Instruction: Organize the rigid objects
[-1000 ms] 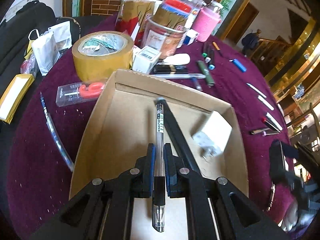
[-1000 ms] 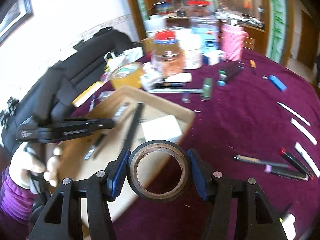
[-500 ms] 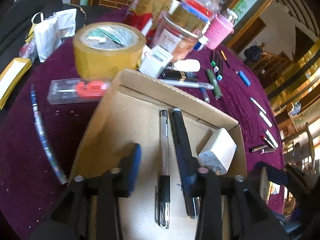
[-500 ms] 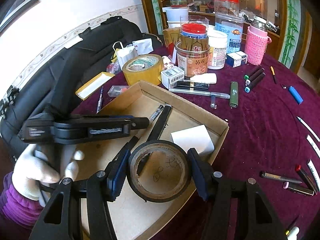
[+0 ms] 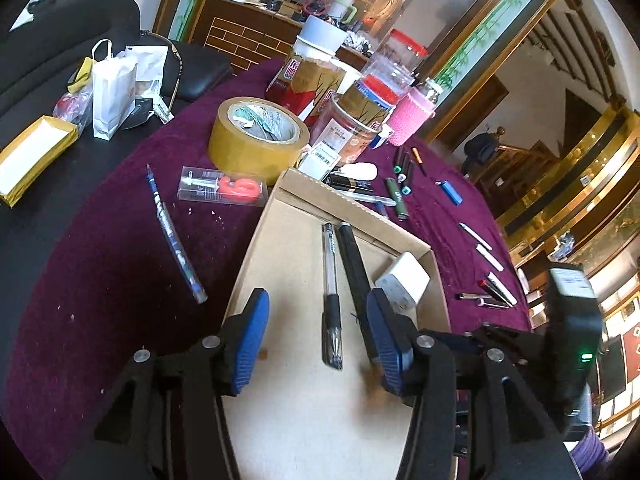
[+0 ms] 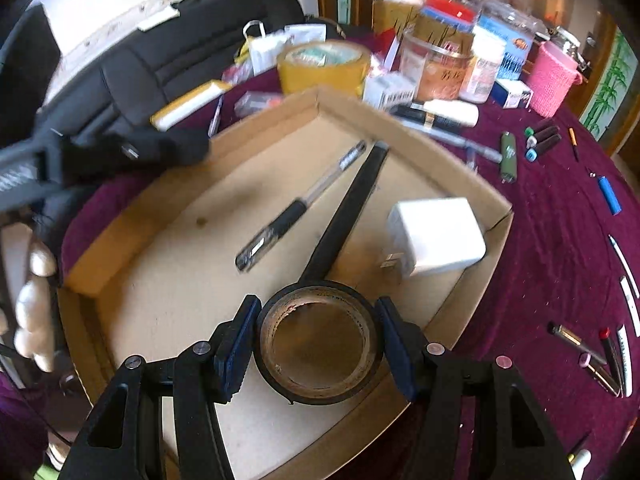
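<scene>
A shallow cardboard tray (image 5: 352, 204) (image 6: 404, 120) lies on the purple tablecloth. Inside it lie a clear gel pen (image 5: 331, 296) (image 6: 298, 208), a long black bar (image 5: 354, 268) (image 6: 348, 208) and a white charger block (image 5: 402, 280) (image 6: 440, 236). My left gripper (image 5: 318, 336) is open and empty, raised above the pen's near end. My right gripper (image 6: 316, 344) is shut on a black tape roll (image 6: 318, 346) and holds it over the tray's near right part.
A big yellow tape roll (image 5: 258, 138), jars (image 5: 352, 120), a pink cup (image 5: 410, 120) and a small barcode box (image 5: 320, 160) crowd the far side. Pens and markers (image 5: 486, 280) lie scattered right of the tray. A blue pen (image 5: 174, 236) and a packaged item (image 5: 222, 192) lie left.
My left gripper opened, let the gel pen go into the tray, and lifted back. My right gripper carried the black tape roll over the tray and lower.
</scene>
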A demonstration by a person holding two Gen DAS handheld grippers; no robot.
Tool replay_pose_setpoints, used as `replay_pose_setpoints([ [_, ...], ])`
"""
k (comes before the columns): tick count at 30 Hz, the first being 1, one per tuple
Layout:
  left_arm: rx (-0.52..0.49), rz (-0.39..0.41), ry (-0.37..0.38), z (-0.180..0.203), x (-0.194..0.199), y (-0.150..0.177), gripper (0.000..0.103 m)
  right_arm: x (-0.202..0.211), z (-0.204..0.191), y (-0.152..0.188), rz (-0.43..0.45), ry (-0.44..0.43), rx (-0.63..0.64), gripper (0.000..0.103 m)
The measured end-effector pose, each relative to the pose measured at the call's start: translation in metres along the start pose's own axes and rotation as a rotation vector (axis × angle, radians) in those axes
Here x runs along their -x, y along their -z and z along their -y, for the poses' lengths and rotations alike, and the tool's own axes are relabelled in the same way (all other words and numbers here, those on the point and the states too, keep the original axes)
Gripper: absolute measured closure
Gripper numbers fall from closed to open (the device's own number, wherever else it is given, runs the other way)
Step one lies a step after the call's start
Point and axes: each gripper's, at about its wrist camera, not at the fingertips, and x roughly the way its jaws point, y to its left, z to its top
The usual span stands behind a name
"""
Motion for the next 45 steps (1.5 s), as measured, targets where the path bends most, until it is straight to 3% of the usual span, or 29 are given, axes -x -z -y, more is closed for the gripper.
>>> replay_pose_setpoints([
  [4,-0.006,0.017,0.014,0.002,0.007,0.006,0.052,-0.011,0.0,-0.003,-0.013,0.108,0.03,0.04],
  [7,-0.001,0.016,0.036,0.002,0.01,0.009,0.049,-0.017,0.007,-0.011,-0.016,0.082,0.016,0.04],
  [11,0.003,0.019,0.041,0.002,0.014,0.014,0.047,-0.023,0.003,-0.018,0.007,0.153,0.065,0.04],
  [12,0.007,0.02,0.042,0.001,0.016,0.015,0.046,-0.025,0.002,-0.019,0.013,0.145,0.073,0.038],
  [14,0.013,0.025,0.039,-0.001,0.019,0.017,0.042,-0.027,0.0,-0.022,0.032,0.14,0.076,0.024],
  [16,0.026,0.03,0.035,-0.003,0.021,0.018,0.035,-0.029,0.0,-0.024,0.055,0.168,0.078,0.017],
  [22,0.057,0.019,0.034,-0.008,0.025,0.022,0.03,-0.013,0.009,-0.021,0.077,0.084,0.01,0.016],
  [28,0.088,0.021,0.023,-0.008,0.027,0.024,0.03,0.039,0.026,-0.003,0.197,0.027,-0.061,0.015],
  [37,0.022,0.013,0.024,0.029,0.024,0.027,0.029,0.107,0.115,0.06,0.328,0.116,-0.272,0.014],
  [45,-0.132,-0.058,0.058,0.097,-0.001,0.04,0.029,0.148,0.228,0.149,0.383,0.222,-0.565,0.013],
])
